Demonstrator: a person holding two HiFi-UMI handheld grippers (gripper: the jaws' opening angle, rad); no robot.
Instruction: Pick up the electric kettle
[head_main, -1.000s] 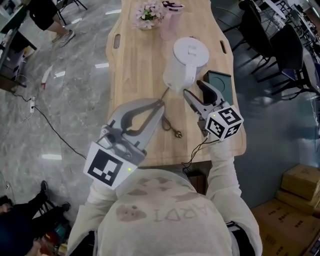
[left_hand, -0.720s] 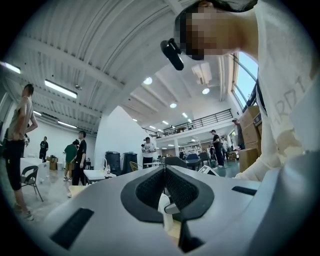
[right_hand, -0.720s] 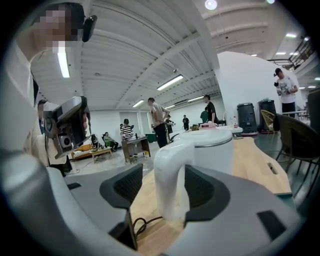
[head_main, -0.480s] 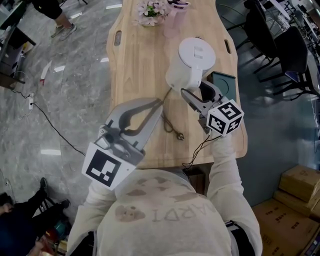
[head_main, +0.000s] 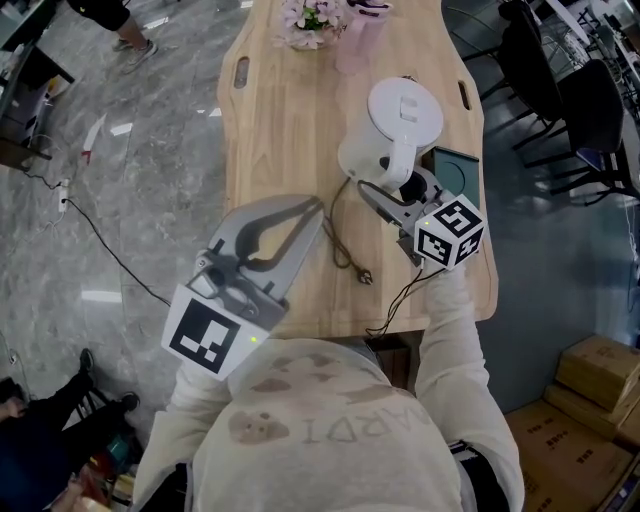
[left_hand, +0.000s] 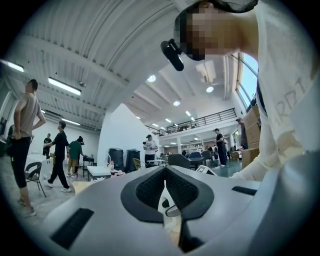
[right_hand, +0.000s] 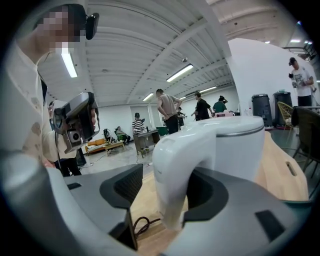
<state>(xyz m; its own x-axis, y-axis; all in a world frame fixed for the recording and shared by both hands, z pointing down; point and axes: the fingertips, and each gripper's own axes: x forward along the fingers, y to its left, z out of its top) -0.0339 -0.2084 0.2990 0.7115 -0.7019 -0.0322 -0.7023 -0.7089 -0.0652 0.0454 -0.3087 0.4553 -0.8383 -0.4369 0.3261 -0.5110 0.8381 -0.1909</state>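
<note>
**Right gripper** (head_main: 392, 190): the jaws are held apart and set on either side of the handle (right_hand: 172, 165) of the electric kettle (head_main: 398, 115). A gap is seen between one pad and the handle, so nothing is clamped yet.

**Left gripper** (head_main: 318, 208): the jaws are pressed together on nothing, and the tool is held above the near half of the tabletop (head_main: 280, 130), apart from the kettle.

**Kettle:** it is shown upright, lid down, close to the right edge of the tabletop. Its cord (head_main: 340, 235) is trailed loosely toward the near edge, with the plug lying free.

**Step in hand:** the grasp is judged to be prepared but not made.

**Next move:** the jaws need to be closed firmly on the handle. A steady upward lift is then called for, with allowance made for the body's weight hanging off to one side and for the cord being dragged along.
</note>
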